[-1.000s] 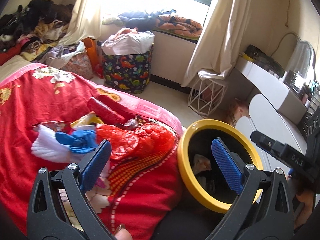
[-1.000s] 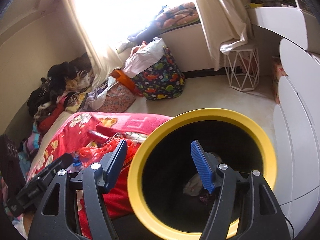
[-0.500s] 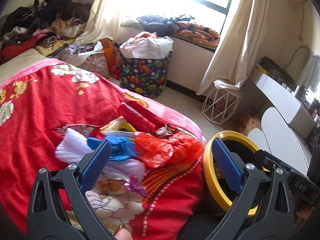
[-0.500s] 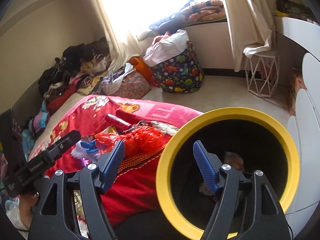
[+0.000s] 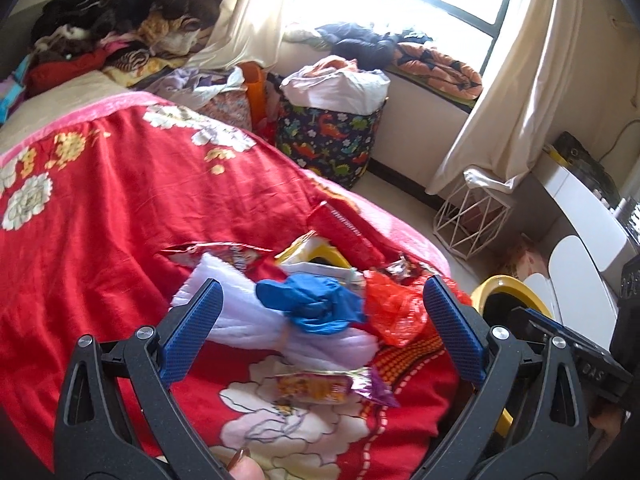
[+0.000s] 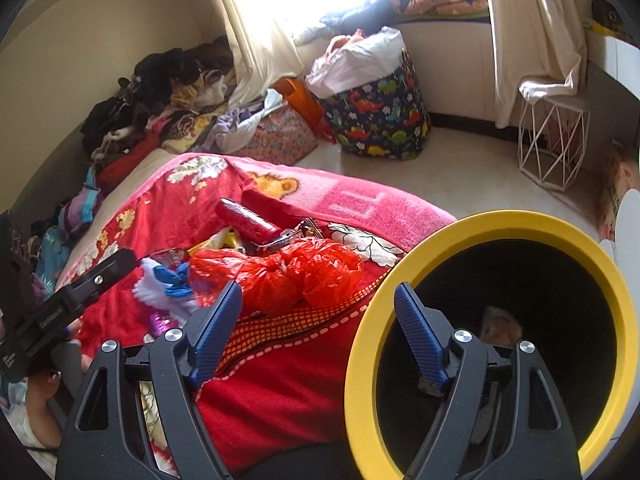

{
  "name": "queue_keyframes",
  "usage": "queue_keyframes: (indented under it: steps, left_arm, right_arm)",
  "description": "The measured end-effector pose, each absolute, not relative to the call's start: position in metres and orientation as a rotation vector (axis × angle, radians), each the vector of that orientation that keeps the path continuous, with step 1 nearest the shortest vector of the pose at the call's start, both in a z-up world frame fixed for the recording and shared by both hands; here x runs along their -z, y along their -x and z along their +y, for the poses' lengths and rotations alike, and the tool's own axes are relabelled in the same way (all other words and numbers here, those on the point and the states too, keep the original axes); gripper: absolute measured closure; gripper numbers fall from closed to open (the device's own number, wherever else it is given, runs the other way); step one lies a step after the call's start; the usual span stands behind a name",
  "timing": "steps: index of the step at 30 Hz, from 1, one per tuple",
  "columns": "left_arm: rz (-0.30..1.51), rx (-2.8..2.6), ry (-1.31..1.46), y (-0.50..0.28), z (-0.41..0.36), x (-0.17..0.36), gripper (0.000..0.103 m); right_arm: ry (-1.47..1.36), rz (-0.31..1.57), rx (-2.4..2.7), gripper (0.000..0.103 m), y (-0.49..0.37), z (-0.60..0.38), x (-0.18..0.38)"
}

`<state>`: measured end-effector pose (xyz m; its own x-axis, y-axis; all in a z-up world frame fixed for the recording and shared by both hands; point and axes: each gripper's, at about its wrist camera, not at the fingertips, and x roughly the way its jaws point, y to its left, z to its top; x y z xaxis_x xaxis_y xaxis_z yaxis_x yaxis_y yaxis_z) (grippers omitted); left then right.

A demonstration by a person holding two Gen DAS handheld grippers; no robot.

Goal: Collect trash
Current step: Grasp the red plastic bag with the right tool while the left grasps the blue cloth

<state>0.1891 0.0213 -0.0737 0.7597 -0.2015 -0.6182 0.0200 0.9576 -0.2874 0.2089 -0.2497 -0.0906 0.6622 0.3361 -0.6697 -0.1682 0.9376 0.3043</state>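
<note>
A heap of trash lies on the red flowered blanket: a white tissue wad, a blue crumpled bag, a red plastic bag, a snack wrapper and a red tube. My left gripper hangs open just above the white wad and blue bag, touching nothing. A yellow-rimmed black bin stands beside the bed, with scraps at its bottom. My right gripper straddles the bin's left rim, its jaws opening and nothing held between them.
A dinosaur-print laundry basket and a white wire stool stand on the floor under the window. Clothes are piled at the bed's far end. White rounded furniture lines the right side. A hand holds the left gripper.
Both grippers have swung left, away from the bin and over the bed. The trash heap now sits between the left gripper's fingers. The right gripper's jaws have widened.
</note>
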Motion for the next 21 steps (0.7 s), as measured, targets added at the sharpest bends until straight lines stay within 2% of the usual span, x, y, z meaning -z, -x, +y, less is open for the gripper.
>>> queue_keyframes:
  steps: [5,11,15,18,21]
  left_arm:
    - [0.751,0.13,0.282,-0.198,0.026,0.083,0.028]
    - [0.806,0.127,0.319,-0.209,0.031,0.093,0.041]
    - [0.84,0.125,0.347,-0.218,0.035,0.099,0.045]
    - [0.863,0.122,0.362,-0.225,0.036,0.102,0.049]
    - [0.876,0.124,0.364,-0.228,0.034,0.104,0.054]
  right_arm:
    - [-0.262,0.839,-0.274,0.027,-0.233,-0.249,0.102]
    - [-0.267,0.888,-0.273,0.027,-0.256,-0.244,0.114]
    - [-0.253,0.921,-0.274,0.028,-0.268,-0.24,0.121]
    - [-0.246,0.944,-0.274,0.034,-0.276,-0.237,0.128]
    - [-0.242,0.972,-0.3,0.045,-0.281,-0.232,0.136]
